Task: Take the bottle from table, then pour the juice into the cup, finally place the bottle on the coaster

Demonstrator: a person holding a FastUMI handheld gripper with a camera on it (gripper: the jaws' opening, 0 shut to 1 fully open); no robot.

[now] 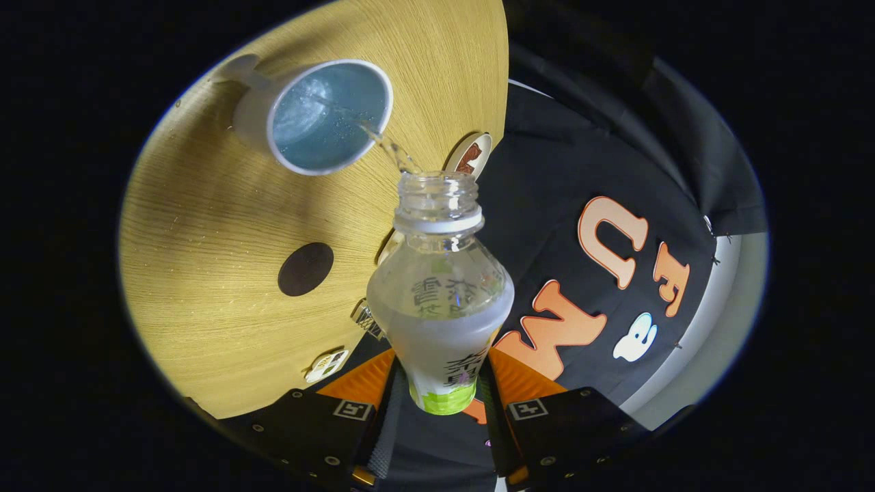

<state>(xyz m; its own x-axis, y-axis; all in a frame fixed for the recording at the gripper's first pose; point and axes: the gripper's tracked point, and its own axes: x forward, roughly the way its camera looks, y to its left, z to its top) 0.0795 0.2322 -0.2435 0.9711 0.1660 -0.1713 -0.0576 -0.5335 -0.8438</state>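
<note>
Pouring step: the gripper [443, 396], clamped on the tilted bottle [441, 301], streamed juice into the cup [321, 116]; next, righting it for the coaster [305, 268] mid-counter [205, 225].

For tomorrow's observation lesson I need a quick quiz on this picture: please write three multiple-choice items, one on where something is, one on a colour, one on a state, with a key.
1. Where is the bottle?
A. Between the fingers of the tool
B. Standing on the coaster
C. Lying inside the cup

2. What colour is the round coaster on the wooden table?
A. White
B. Dark brown
C. Bright green

3. What is the state of the bottle's mouth?
A. Capped
B. Open and dry
C. Open, with liquid streaming into the cup

Key:
1 A, as both fingers press on the bottle's lower body.
2 B, as the coaster shows as a dark disc against the pale wood, beside the bottle.
3 C, as no cap is on and a thin clear stream runs from the mouth over the white cup's rim.
</note>
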